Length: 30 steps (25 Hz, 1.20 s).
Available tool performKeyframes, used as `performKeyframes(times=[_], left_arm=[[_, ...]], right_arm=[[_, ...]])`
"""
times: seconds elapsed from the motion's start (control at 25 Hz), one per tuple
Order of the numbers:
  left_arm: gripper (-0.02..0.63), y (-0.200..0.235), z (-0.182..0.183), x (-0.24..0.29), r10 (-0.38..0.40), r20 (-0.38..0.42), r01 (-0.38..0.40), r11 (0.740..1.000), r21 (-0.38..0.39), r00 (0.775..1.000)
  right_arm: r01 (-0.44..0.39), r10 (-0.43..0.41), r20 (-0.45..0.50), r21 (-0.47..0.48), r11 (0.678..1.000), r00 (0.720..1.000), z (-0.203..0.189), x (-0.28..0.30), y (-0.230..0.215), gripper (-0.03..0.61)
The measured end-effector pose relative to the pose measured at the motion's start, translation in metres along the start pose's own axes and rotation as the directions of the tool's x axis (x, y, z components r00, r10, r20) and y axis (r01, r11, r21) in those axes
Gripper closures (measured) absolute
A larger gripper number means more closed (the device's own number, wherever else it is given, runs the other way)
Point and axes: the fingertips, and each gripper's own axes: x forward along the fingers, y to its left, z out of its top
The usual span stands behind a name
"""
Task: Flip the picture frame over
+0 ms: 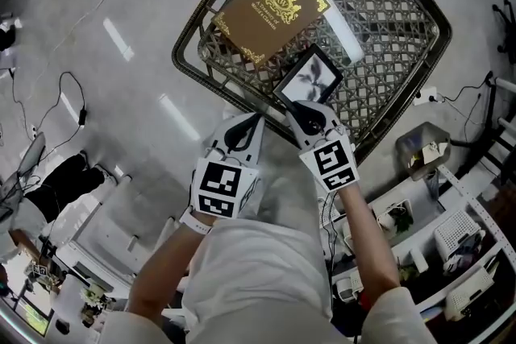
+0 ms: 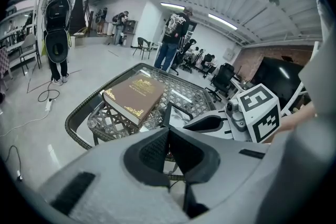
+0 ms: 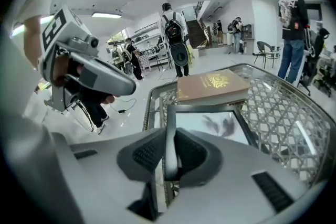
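Note:
A black picture frame with a grey leaf print faces up over the near edge of the lattice glass table. My right gripper is shut on the frame's near edge; in the right gripper view the frame runs straight out from between the jaws of that gripper. My left gripper sits just left of it, off the table's near rim, shut with nothing between its pads. The frame shows edge-on in the left gripper view.
A brown book with gold ornament lies on the table just beyond the frame. A white strip lies to the frame's right. White shelving with clutter stands at the right. Cables trail on the floor at left. People stand in the room.

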Motion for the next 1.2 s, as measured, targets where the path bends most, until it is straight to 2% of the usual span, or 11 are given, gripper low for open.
performKeyframes(times=[0.28,0.56,0.96,1.2], left_arm=[[0.589,-0.006,0.003,0.005,-0.008,-0.005,0.008,1.000,0.009,1.000],[0.589,-0.003,0.010,0.008,-0.008,0.000,0.008,1.000,0.009,1.000],[0.589,0.003,0.013,0.007,-0.011,-0.010,0.011,1.000,0.000,1.000],[0.589,0.008,0.013,0.009,-0.009,-0.017,0.009,1.000,-0.002,1.000]], right_arm=[[-0.046,0.037,0.082,0.113,0.993,0.996,0.020,-0.011,0.003,0.502],[-0.119,0.069,0.183,0.280,0.953,0.981,0.037,-0.019,-0.003,0.502],[-0.247,0.134,0.278,0.425,0.871,0.951,0.053,-0.023,-0.001,0.502],[-0.343,0.155,0.366,0.533,0.774,0.918,0.061,-0.023,-0.004,0.502]])
